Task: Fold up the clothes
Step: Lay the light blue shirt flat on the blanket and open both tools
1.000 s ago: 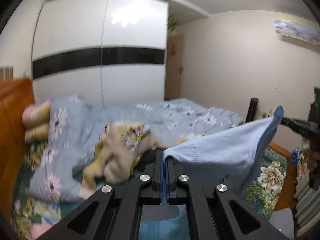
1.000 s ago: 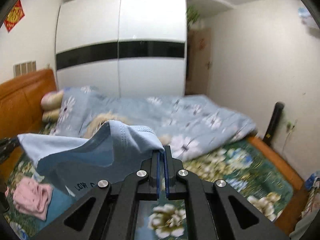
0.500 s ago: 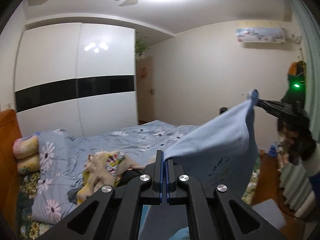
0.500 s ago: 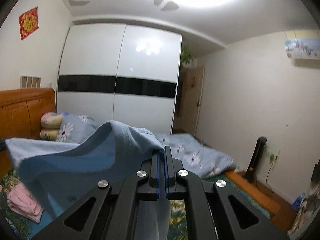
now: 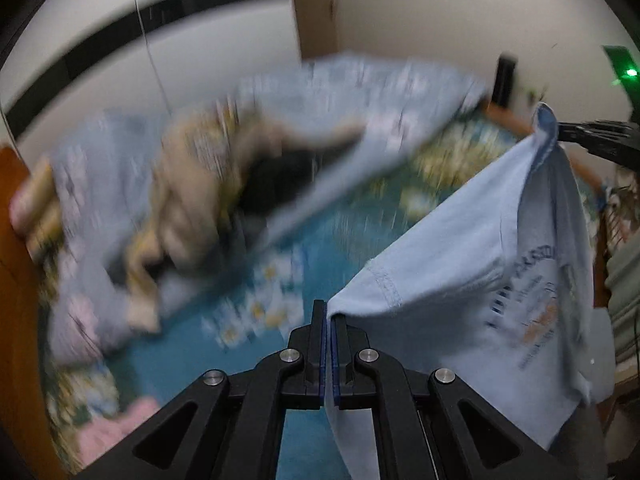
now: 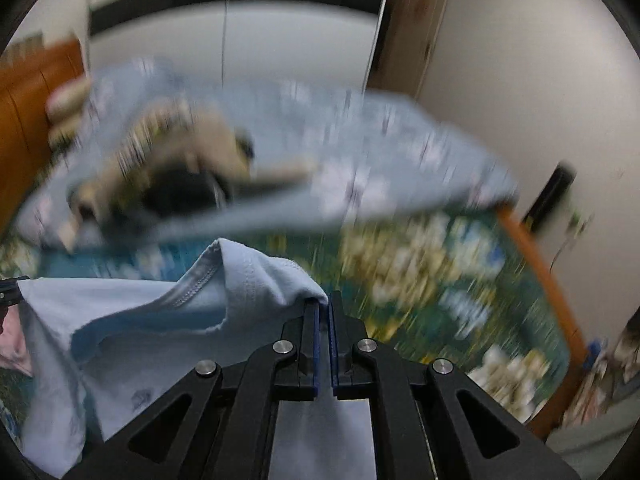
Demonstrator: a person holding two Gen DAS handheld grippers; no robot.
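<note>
The left gripper (image 5: 328, 316) has its two fingers (image 5: 317, 344) pressed together on one corner of a light blue T-shirt (image 5: 460, 248). From this corner the cloth goes up and to the right, to the right gripper (image 5: 560, 134), which clamps the other upper corner near the right edge of the left wrist view. The shirt hangs in the air between the two grippers, above the bed (image 5: 312, 248), and its lower part falls down to the right of the left gripper. Dark and orange printed letters (image 5: 528, 304) show through on the hanging part, but they are too blurred to read.

In the right wrist view, the right gripper (image 6: 324, 308) is clenched on the T-shirt (image 6: 132, 320) beside a stitched hem, and the cloth spreads to the left, to the frame edge, where the tip of the left gripper (image 6: 10, 290) is just visible.

Behind the shirt, the bed has a green floral sheet (image 6: 432, 276). A light blue floral quilt (image 6: 380, 152) lies across the far part of the bed, with a beige garment (image 5: 188, 184) and something dark on it. All of this is strongly blurred. A white wardrobe (image 6: 280, 36) with a black band stands behind the bed.
</note>
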